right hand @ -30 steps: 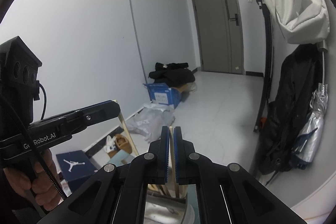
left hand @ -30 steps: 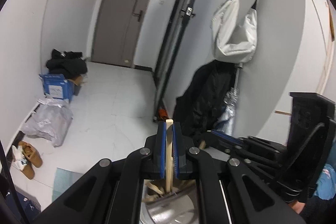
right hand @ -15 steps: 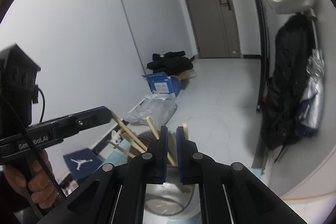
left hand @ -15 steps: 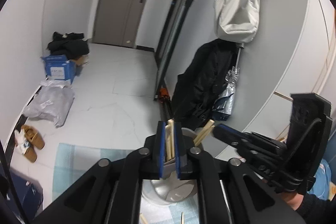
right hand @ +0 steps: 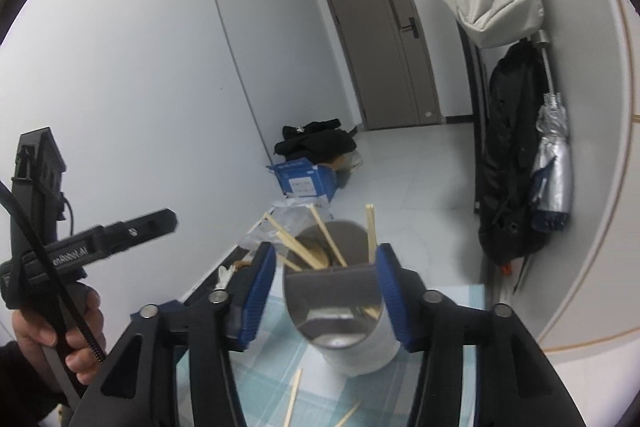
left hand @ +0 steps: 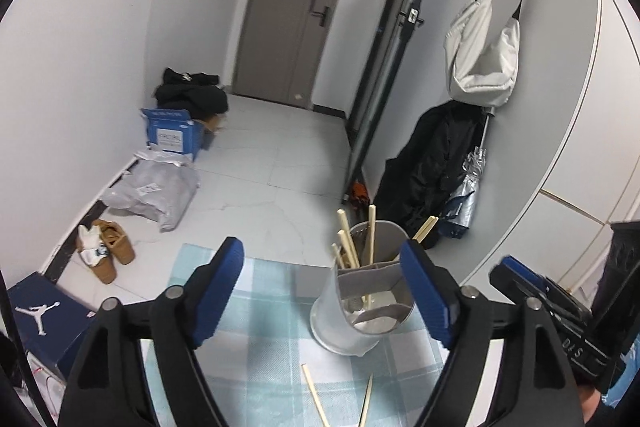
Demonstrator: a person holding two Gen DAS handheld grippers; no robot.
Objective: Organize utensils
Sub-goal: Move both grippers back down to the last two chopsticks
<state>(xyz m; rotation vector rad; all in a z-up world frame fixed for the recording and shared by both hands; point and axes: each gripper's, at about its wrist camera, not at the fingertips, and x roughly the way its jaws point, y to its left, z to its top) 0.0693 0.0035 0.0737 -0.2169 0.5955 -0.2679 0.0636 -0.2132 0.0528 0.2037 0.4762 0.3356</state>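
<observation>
The chopsticks [left hand: 370, 239] already sorted are stood in the metal utensil holder [left hand: 360, 311], which is divided by an inner partition; their upper ends fan out above the rim. The holder is set on a pale blue checked cloth [left hand: 264, 311] spread over the worktop. In the left wrist view it is seen at about 1 o'clock from the left tool [left hand: 324, 291]. Further loose chopsticks [left hand: 316, 401] are left lying flat on the cloth at 6 o'clock from the holder, just beside its base.

The sticks are judged to be light, stiff wood, thin and liable to roll or pivot between flat pads. Each is best taken near mid-length, across its width, so that it hangs balanced.

The left tool is released: its jaws have just been opening wide and nothing is held between them. The right tool [right hand: 326, 293] is likewise released, its jaws having just been opening; the holder is seen between them in the right wrist view, but no pad contact is evident.
</observation>
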